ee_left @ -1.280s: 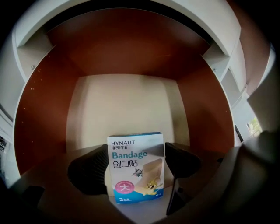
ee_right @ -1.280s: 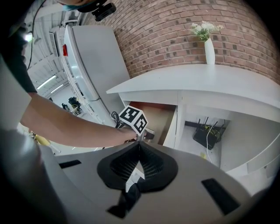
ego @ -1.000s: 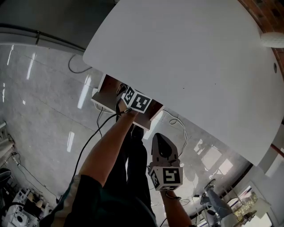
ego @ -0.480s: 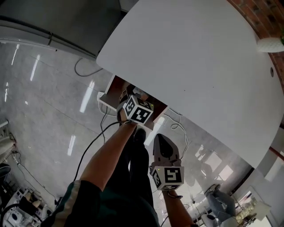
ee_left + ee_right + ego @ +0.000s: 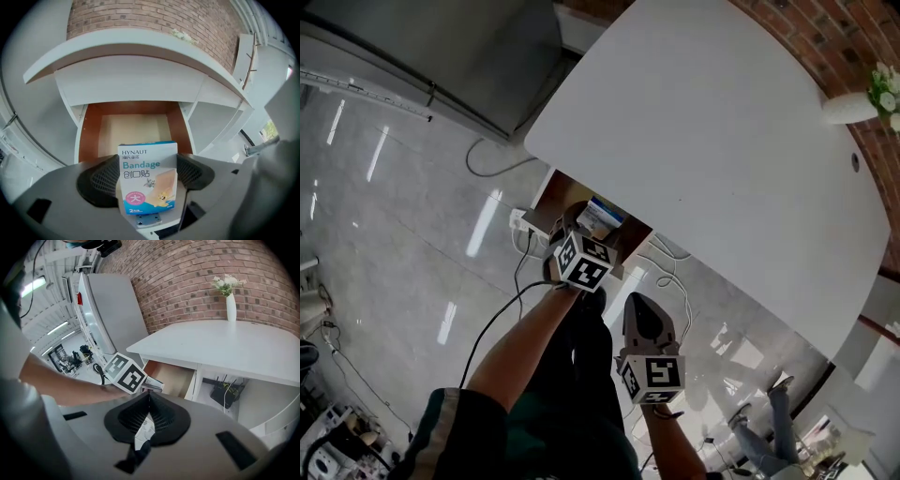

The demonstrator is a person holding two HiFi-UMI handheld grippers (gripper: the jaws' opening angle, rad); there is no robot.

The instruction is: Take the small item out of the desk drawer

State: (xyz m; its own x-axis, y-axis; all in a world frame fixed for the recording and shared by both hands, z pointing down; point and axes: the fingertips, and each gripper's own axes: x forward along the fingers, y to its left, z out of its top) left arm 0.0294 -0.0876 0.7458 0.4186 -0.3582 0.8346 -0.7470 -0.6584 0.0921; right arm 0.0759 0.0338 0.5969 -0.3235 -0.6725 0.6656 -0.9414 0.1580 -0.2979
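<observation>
1. Right gripper [image 5: 639,309]: held low, nearest the person, jaws drawn together with the pads meeting at the tips [image 5: 149,397]. Its marker cube faces up.

2. Person's left forearm [image 5: 525,337]: reaches forward past the right gripper and crosses the right gripper view, along with the left gripper's marker cube [image 5: 124,373], covering the drawer's near corner there.

3. Left gripper [image 5: 147,176]: jaws clamped on the bandage box [image 5: 147,180], one pad on each side. The box stands upright, printed face to the camera, white and blue with "Bandage" on it. It hangs just in front of the open drawer, clear of its floor, and hides the middle of the drawer front.

4. Drawer [image 5: 89,136]: pulled out, brown walls, pale bottom; from the head view the desk top overhangs its rear part [image 5: 548,192].

5. Desk [image 5: 712,141]: white, rounded top.

6. Black cable [image 5: 487,155]: looped on the grey tiled floor [image 5: 375,234] beside the desk.

7. Black device with wires [image 5: 225,392]: on the floor under the desk, right of the drawer.

8. White vase with flowers [image 5: 230,305]: on the desk's far edge.

9. Brick wall [image 5: 197,282] behind; grey cabinet [image 5: 112,310] to its left.
</observation>
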